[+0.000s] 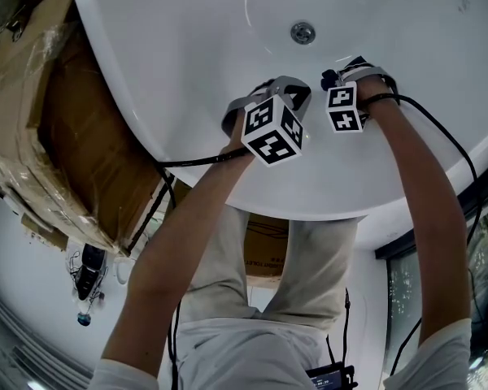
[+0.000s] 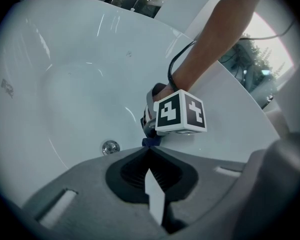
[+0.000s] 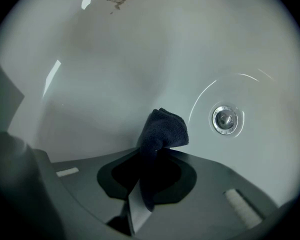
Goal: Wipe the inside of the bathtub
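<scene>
Wiping bathtub (image 3: 115, 59): right tool (image 3: 152, 151), clamped on dark cloth (image 3: 162, 129), should press flat, sweeping toward drain (image 3: 225, 119) at centre right; left tool (image 2: 149, 151) closed, empty.

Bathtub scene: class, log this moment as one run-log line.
right gripper: shut on dark cloth | left gripper: shut, empty | both: inside bathtub, near drain
</scene>
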`<state>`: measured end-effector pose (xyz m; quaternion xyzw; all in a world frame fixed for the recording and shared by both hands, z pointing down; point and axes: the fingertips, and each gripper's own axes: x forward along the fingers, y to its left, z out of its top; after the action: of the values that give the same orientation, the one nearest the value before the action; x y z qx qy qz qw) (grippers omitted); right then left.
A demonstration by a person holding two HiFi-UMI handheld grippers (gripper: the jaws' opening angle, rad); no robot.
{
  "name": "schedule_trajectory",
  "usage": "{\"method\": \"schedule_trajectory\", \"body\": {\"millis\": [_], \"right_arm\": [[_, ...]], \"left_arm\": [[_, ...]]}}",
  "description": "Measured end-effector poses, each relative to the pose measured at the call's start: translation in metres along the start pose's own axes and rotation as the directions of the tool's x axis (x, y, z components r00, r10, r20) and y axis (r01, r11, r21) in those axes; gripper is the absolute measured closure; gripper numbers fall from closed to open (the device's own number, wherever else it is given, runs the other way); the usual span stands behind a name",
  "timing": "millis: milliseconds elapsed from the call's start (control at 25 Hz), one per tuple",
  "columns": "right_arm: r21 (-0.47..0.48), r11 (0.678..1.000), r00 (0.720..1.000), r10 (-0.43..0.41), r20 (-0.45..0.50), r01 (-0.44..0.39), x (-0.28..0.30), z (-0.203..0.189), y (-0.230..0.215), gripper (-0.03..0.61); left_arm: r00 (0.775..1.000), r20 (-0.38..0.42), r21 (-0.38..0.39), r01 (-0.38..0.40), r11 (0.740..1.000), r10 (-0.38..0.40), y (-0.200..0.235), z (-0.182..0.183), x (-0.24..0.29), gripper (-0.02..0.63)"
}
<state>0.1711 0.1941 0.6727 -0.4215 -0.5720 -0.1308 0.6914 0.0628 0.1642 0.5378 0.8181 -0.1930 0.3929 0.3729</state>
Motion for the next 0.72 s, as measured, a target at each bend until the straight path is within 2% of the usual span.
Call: {"method": "schedule_trajectory", "body": {"millis": [400,720], "right_arm": [[0.015,1.000,0.999,0.016,0.028,-0.016,-0.022,0.014,0.025,0.528],[0.015,0.999,0.998,0.042,0.042,-0.042,-0.047,0.021,0.052,0.528]], "left_arm": [[1.000,-0.012,0.023,0.012,1.000,-0.012,-0.021,-0.001,-0.021,0.617],[1.000,0.000,0.023,0.012,1.000,-0.012,-0.036,0.012,-0.046,0.617]]}}
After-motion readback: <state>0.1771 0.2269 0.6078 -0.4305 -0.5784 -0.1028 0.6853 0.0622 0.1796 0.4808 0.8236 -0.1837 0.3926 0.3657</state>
